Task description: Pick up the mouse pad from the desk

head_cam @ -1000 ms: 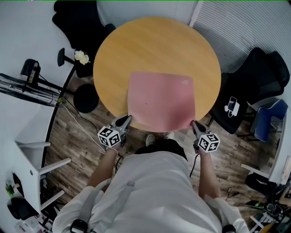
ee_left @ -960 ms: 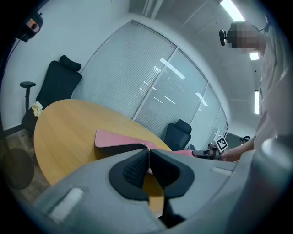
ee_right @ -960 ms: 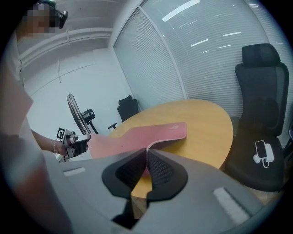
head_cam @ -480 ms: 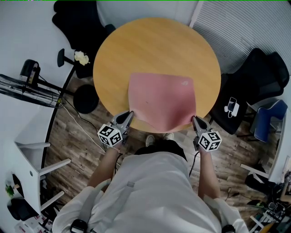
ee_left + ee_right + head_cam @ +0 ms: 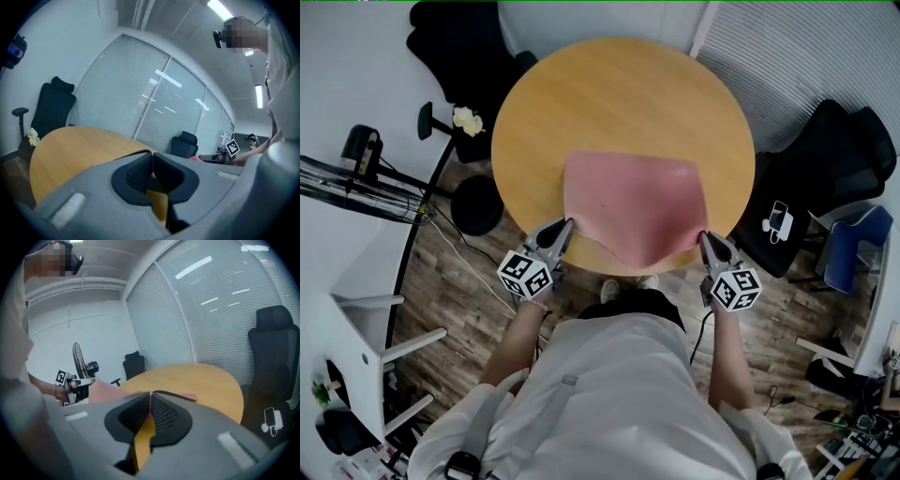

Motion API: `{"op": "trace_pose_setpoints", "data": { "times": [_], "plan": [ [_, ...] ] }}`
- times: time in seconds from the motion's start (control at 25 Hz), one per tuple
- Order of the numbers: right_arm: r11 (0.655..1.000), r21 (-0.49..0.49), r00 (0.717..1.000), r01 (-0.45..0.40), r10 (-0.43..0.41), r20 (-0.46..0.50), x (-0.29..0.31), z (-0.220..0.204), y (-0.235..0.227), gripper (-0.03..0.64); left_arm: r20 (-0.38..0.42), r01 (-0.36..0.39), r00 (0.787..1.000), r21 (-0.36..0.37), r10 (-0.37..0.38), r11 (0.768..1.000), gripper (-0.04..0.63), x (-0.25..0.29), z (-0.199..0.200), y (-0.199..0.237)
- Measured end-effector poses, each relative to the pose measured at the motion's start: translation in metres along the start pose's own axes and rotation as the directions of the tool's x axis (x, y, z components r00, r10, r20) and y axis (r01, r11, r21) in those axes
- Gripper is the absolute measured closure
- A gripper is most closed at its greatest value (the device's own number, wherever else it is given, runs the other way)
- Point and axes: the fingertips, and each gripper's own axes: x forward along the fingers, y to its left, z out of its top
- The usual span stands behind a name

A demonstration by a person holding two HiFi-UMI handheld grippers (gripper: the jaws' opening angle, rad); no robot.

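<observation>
The pink mouse pad point(image 5: 633, 202) sits on the near half of the round wooden desk point(image 5: 619, 84). Its far edge and most of its face lie flat on the wood. Its near edge is off the surface at both corners and sags in a shallow curve over the desk's rim between them.

The left gripper point(image 5: 565, 228) is clamped on the near left corner and the right gripper point(image 5: 705, 239) on the near right corner. In each gripper view the jaws stand pressed together with the thin pink edge caught between the pads.

The pad's long axis appears to run side to side across the person, from one gripper to the other. Neither hand is nearer, since each has its own corner. From both tools the sheet stretches forward and away, toward the middle of the desk, with its short axis pointing from the person to the far rim.

The coming move seems to turn on that: the far edge is the part not yet free, and it lies straight ahead of both grippers. Raising the two corners evenly would probably peel it off without twisting the limp sheet.

Beyond the desk, a black office chair point(image 5: 839, 155) stands at the right and dark wooden floor point(image 5: 469, 281) shows below the near rim.
</observation>
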Motion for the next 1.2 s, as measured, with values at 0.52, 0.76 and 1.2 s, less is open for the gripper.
{"op": "trace_pose_setpoints", "data": {
  "times": [0.52,0.76,1.2],
  "plan": [
    [0.997,-0.08,0.999,-0.008,0.013,0.052,0.003,0.037,0.014,0.601,0.021,-0.028,0.999,0.099,0.026,0.995,0.58,0.008,0.034,-0.007],
    [0.995,-0.099,0.997,-0.011,0.019,0.079,0.002,0.053,0.018,0.601,0.029,-0.031,0.999,0.16,0.027,0.987,0.58,0.012,0.051,-0.016],
    [0.991,-0.137,0.989,-0.013,0.033,0.147,-0.005,0.089,0.031,0.601,0.083,-0.049,0.996,0.211,0.032,0.976,0.58,0.012,0.088,-0.03]
  ]
}}
